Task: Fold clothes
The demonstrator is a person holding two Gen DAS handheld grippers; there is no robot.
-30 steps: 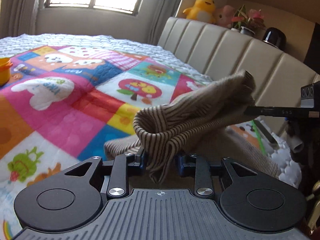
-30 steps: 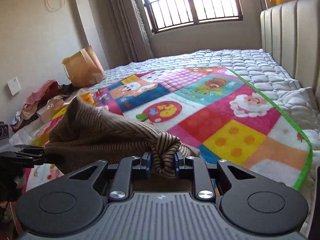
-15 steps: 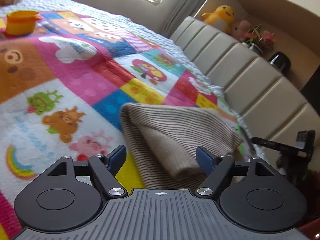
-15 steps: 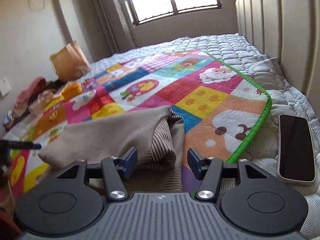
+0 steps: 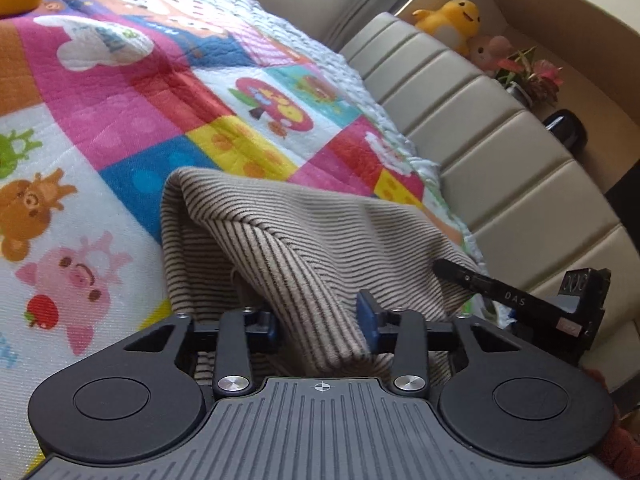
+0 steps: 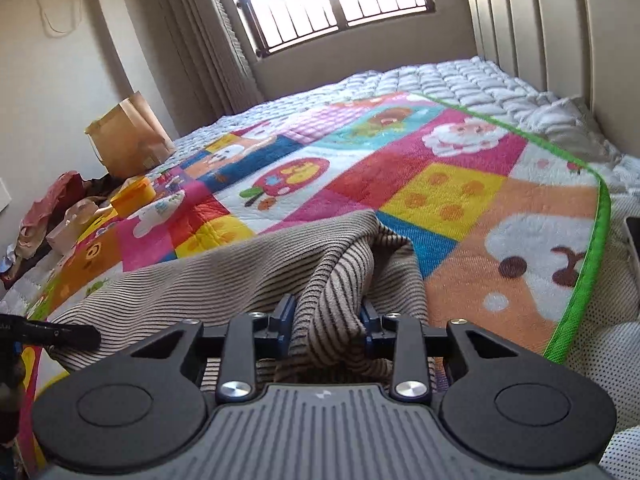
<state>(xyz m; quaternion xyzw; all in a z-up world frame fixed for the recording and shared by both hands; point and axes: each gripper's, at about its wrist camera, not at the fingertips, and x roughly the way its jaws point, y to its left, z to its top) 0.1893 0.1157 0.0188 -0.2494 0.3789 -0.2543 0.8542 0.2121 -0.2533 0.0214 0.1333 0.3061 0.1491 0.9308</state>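
A beige garment with thin dark stripes (image 5: 304, 236) lies folded on a colourful cartoon quilt (image 5: 120, 120). My left gripper (image 5: 318, 322) has its jaws partly closed around a fold of the garment's near edge; the cloth fills the gap. In the right wrist view the same garment (image 6: 224, 276) lies on the quilt (image 6: 460, 184), and my right gripper (image 6: 326, 320) has its jaws partly closed around a bunched fold. Each gripper's finger shows at the edge of the other's view.
A padded beige headboard (image 5: 480, 128) runs along the bed, with plush toys (image 5: 452, 20) and a plant on the ledge above. An orange tub (image 6: 134, 196), a paper bag (image 6: 124, 136) and piled clothes sit at the bed's far side. A window is at the far wall.
One second ago both grippers held the garment lifted. Half a second ago both were open with the garment laid down. Now both have moved in and narrowed around folds at its near edge.
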